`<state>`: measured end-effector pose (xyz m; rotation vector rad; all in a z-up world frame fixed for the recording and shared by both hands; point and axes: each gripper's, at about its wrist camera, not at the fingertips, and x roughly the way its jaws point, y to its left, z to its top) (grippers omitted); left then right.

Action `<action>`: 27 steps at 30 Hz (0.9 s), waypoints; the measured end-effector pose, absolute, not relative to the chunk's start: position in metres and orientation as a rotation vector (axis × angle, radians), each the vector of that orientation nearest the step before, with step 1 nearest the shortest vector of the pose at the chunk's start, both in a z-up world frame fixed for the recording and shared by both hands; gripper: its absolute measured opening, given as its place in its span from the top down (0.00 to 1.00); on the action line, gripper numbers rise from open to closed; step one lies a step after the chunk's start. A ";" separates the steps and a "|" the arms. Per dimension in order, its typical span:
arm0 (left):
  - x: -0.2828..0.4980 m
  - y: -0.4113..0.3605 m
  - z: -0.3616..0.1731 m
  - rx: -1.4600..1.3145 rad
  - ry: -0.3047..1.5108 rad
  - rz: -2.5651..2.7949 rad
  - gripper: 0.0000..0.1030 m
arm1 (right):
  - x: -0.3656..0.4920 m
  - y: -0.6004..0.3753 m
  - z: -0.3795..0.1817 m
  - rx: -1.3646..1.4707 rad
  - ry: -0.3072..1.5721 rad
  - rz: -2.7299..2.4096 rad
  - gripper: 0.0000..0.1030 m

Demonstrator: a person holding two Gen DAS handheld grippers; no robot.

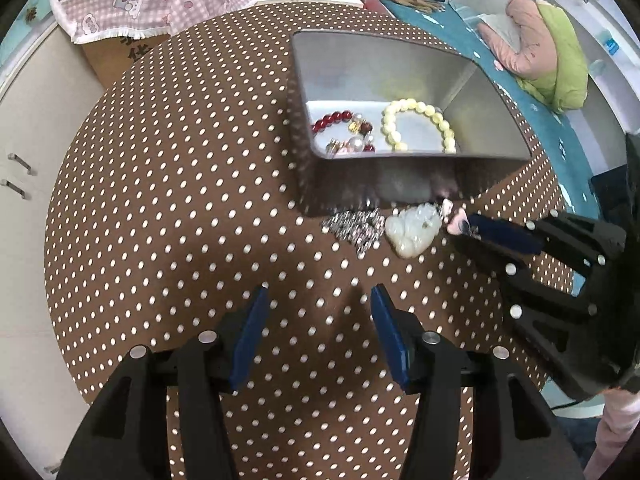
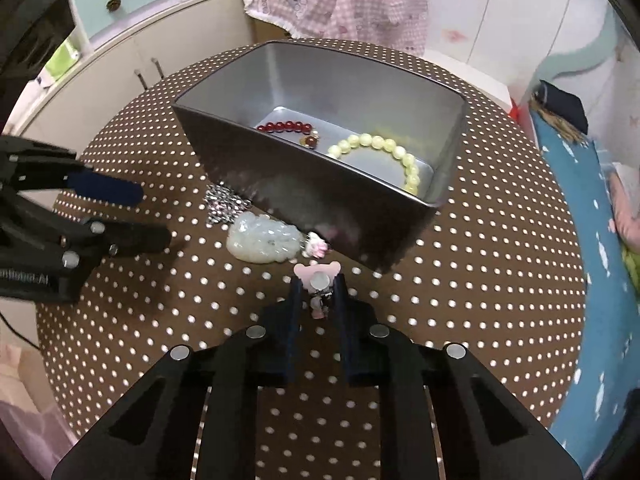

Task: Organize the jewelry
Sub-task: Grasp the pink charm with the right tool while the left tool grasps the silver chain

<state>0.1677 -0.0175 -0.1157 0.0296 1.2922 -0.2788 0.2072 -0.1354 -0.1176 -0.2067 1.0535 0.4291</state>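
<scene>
Jewelry lies in two places on your round table (image 1: 168, 208), which carries a brown cloth with white dots. A grey metal box (image 2: 304, 192) stands on the far half of the table. Inside it, on the floor of the box, rest a red bead bracelet (image 1: 334, 119) with gold and pearl charms at the left and a pale yellow bead bracelet (image 1: 416, 126) at the right; the two lie near each other, and contact cannot be confirmed.

Outside the box, just before its near wall, you have three pieces in a row. A heap of silver chain (image 1: 356, 226) lies at the left. A pale carved pendant (image 2: 264, 242) lies beside it, touching or nearly touching the chain. A small pink charm (image 2: 318, 280) lies at the pendant's right end.

Your right gripper (image 2: 318, 286) points steeply down at that spot. Its blue pads stand narrow and sit against both sides of the pink charm, which remains low at the cloth; whether it is lifted cannot be told.

Your left gripper (image 1: 318, 308) hovers over bare cloth on the near side of the chain and pendant. Its pads (image 1: 250, 340) stand about half apart with nothing between them.
</scene>
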 end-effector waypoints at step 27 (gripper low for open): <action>0.198 -0.077 -0.129 0.154 1.190 -0.195 0.90 | 0.191 -0.169 -0.121 -0.134 1.046 0.444 0.84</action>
